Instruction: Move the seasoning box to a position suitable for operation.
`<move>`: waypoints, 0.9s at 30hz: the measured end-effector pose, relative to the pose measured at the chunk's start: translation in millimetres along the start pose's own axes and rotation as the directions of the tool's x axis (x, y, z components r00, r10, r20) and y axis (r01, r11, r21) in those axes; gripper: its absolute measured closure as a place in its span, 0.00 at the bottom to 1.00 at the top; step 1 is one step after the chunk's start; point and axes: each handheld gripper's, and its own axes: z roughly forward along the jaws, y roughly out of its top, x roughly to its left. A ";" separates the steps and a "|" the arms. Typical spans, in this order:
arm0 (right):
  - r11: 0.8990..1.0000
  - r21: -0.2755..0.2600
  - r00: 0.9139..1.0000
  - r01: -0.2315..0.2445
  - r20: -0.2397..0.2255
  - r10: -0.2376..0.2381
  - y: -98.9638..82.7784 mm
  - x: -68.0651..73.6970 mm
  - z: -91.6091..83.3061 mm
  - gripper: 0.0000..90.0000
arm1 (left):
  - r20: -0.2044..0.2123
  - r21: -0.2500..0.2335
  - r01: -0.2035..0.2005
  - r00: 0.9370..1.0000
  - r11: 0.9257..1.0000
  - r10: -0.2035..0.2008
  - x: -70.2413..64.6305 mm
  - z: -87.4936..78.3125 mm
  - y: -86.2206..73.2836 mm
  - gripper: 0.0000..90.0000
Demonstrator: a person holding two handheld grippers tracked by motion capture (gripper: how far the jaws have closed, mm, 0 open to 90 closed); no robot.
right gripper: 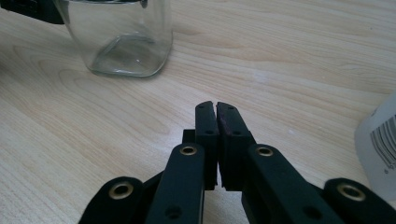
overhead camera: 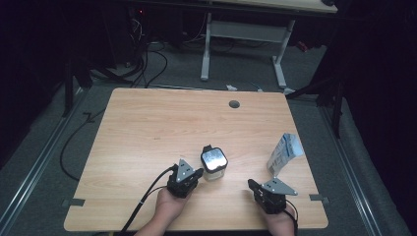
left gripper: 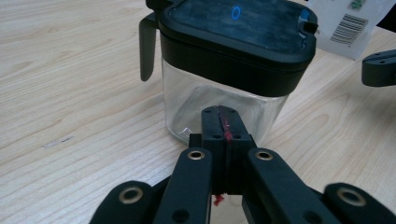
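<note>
A square clear glass jar [overhead camera: 214, 166] with a black lid stands on the wooden table [overhead camera: 162, 123] near its front edge. In the left gripper view the jar [left gripper: 219, 93] rises right behind my left gripper [left gripper: 220, 113], whose jaws are pressed together with nothing between them. In the high view my left gripper [overhead camera: 196, 173] lies just left of the jar. My right gripper [overhead camera: 252, 184] rests at the front right, jaws together and empty, as the right gripper view [right gripper: 216, 108] confirms. The jar's base [right gripper: 123, 42] sits at that view's upper left.
A white and blue carton [overhead camera: 284, 153] stands near the table's right edge, beyond my right gripper; its barcoded side [right gripper: 380, 144] lies close on the right of the jaws. A cable hole [overhead camera: 234, 104] is at the table's far side. A white desk frame [overhead camera: 246, 44] stands behind.
</note>
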 end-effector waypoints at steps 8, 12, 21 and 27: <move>1.000 -0.001 1.000 0.010 -0.007 -0.010 3.0 2.7 2.9 0.98 | -0.026 0.008 -0.017 1.000 1.000 0.017 7.1 -0.5 -0.4 1.00; 1.000 -0.003 1.000 -0.012 -0.008 0.012 6.1 4.0 7.8 1.00 | -0.055 -0.012 0.039 0.998 0.999 -0.040 31.0 5.0 8.3 1.00; 1.000 0.018 1.000 0.015 0.006 -0.015 31.9 24.7 39.0 1.00 | -0.008 0.006 0.039 0.999 0.999 -0.039 41.7 30.4 21.9 1.00; 0.999 0.029 0.999 0.026 0.020 -0.026 28.7 21.7 36.1 1.00 | 0.017 -0.011 0.006 1.000 1.000 -0.006 23.2 19.0 18.5 1.00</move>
